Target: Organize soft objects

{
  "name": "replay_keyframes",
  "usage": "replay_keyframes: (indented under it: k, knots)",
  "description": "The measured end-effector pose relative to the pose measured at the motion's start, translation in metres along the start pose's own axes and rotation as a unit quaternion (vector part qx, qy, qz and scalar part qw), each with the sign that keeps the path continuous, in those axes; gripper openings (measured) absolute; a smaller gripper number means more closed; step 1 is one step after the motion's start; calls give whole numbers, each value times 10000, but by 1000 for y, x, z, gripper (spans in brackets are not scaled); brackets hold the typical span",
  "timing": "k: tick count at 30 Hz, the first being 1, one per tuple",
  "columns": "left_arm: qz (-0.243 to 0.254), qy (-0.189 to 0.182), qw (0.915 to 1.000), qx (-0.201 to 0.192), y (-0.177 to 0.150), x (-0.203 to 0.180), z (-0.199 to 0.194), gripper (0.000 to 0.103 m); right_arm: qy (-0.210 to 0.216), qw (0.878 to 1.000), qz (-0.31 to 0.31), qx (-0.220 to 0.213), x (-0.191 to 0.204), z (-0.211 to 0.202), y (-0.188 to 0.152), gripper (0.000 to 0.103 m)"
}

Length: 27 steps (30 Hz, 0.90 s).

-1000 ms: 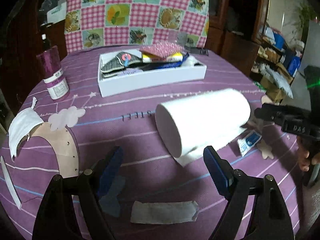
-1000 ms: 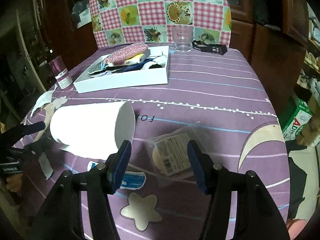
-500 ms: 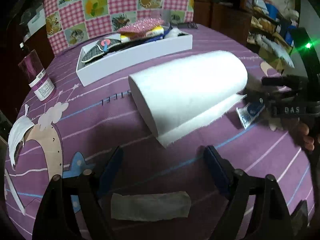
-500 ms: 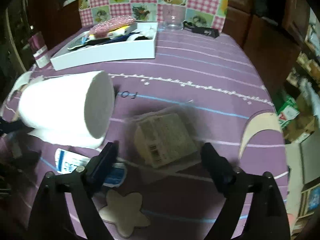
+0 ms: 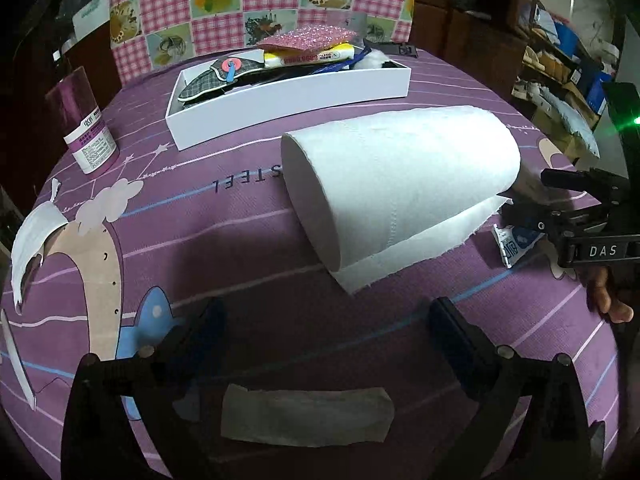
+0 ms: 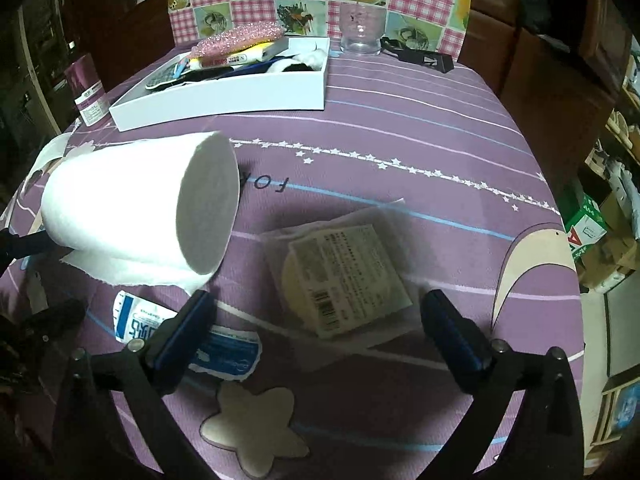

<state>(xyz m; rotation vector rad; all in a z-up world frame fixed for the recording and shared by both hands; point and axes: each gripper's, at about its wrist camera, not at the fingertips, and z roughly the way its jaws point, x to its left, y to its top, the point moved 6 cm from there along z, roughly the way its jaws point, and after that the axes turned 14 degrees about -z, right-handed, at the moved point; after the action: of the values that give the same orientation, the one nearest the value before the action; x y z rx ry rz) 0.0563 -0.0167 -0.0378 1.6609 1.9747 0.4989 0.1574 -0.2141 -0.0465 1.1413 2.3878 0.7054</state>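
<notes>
A big white paper roll [image 5: 400, 176] lies on its side mid-table, also in the right wrist view [image 6: 140, 208]. A white tray [image 5: 288, 100] at the back holds several soft items; it also shows in the right wrist view [image 6: 224, 96]. My left gripper [image 5: 326, 320] is open and empty, above a grey folded cloth [image 5: 306, 414]. My right gripper [image 6: 316, 320] is open and empty, just in front of a clear bag with a yellow sponge [image 6: 344, 268]. A blue-white sachet [image 6: 188, 334] lies under its left finger.
A purple bottle [image 5: 86, 126] stands at the left. A white face mask [image 5: 30, 240] lies at the left edge. A glass [image 6: 360, 26] and a black clip [image 6: 420, 58] sit at the back. The table edge drops off on the right.
Both grippers have moved closer to the table. My right gripper has opened wider around the bagged sponge. The left has come nearer to the roll.
</notes>
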Motion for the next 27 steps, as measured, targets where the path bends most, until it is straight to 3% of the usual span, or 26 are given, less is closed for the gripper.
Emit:
replay_keyframes:
  k: [7, 9, 14, 17, 21, 22, 25, 27]
  knots:
    - [-1, -2, 10000, -1, 0, 0, 0, 103, -95, 9999, 144, -3, -3, -1, -1, 101]
    - [-1, 0, 10000, -2, 0, 0, 0, 103, -112, 9996, 234, -126, -6, -5, 1, 93]
    - [-15, 11, 10000, -7, -1, 0, 0, 103, -84, 9978, 392, -518, -11, -12, 12, 91]
    - [-32, 19, 10000, -7, 0, 0, 0, 103, 179, 9984, 501, -193, -11, 7, 15, 93]
    - [-40, 15, 10000, -5, 0, 0, 1, 103, 57, 9994, 324, -145, -8, 9, 17, 93]
    - [-39, 18, 10000, -7, 0, 0, 0, 103, 10, 9994, 314, -132, -8, 9, 17, 91]
    - [-39, 17, 10000, -8, 0, 0, 0, 103, -269, 9988, 384, -140, -14, 3, 12, 65]
    - [-40, 17, 10000, -8, 0, 0, 0, 103, -158, 9984, 485, -230, -18, 0, 10, 55]
